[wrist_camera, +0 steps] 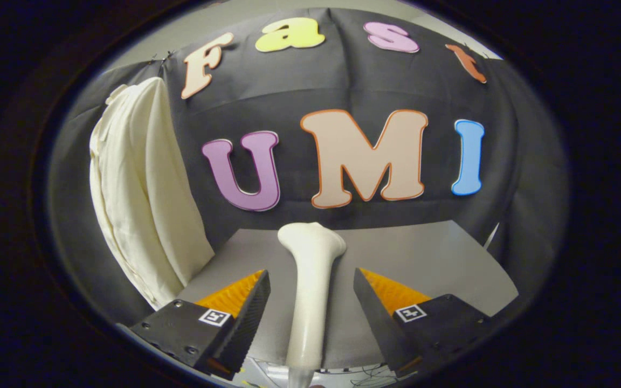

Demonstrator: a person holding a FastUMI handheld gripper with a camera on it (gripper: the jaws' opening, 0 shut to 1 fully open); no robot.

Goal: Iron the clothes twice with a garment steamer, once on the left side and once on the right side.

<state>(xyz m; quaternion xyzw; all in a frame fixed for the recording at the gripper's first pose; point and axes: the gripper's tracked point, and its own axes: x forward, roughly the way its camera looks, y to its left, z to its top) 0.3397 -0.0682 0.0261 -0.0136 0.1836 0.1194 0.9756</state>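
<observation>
My fingers (311, 283) are spread apart, the white garment steamer (310, 280) lying on the grey tabletop (423, 258) between them, touching neither. The cream clothes (143, 188) hang against the booth wall, beyond my left finger.

Hand-held gripper (310, 280): two wedge-shaped fingers, screwed housings bearing square black-and-white markers.

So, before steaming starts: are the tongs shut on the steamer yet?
Open. The tongs straddle the steamer with gaps either side.
</observation>
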